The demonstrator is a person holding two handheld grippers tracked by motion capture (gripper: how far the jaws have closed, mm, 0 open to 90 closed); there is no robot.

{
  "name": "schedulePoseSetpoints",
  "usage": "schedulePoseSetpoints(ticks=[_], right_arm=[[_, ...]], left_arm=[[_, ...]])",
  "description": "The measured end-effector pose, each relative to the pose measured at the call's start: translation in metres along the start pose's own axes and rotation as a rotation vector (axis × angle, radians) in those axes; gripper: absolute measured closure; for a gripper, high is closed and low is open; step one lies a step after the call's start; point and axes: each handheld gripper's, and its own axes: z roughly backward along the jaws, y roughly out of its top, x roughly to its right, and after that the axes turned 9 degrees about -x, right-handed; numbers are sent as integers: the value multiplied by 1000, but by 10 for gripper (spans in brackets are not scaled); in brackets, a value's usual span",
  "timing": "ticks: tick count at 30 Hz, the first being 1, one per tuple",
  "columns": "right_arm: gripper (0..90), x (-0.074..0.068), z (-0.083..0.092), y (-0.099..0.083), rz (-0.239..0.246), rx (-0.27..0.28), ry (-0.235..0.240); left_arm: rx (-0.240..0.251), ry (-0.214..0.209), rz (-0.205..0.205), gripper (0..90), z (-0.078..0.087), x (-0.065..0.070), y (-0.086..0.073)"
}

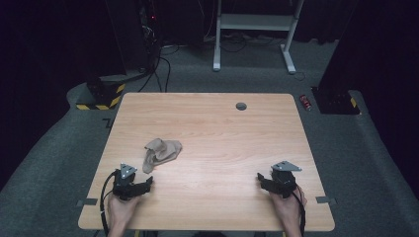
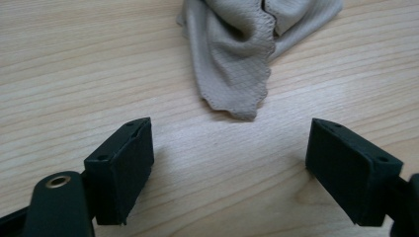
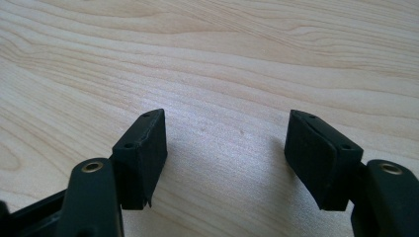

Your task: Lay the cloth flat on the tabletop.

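I have both grippers resting near the table's (image 1: pixel 212 128) front edge, jaws spread wide and empty. The cloth (image 1: pixel 162 151) lies crumpled just ahead of my left gripper (image 1: pixel 148 182), untouched. My right gripper (image 1: pixel 260 177) sits well apart from it. Nothing looks started; picking up the cloth remains.

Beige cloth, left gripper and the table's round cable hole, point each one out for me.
beige cloth (image 1: pixel 163 150), high view, middle of the crumpled fabric.
left gripper (image 1: pixel 148 182), high view, between its open jaws' tips.
round cable hole (image 1: pixel 241 106), high view, centre of the grey cap.
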Motion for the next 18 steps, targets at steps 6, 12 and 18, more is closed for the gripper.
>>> schedulePoseSetpoints(ticks=[6, 12, 18], right_arm=[[325, 0, 0, 0, 0, 0, 0], [324, 0, 0, 0, 0, 0, 0], [322, 0, 0, 0, 0, 0, 0]], left_arm=[[25, -16, -8, 216, 5, 6, 8], [47, -37, -19, 243, 9, 10, 21], [56, -82, -20, 290, 7, 15, 37]])
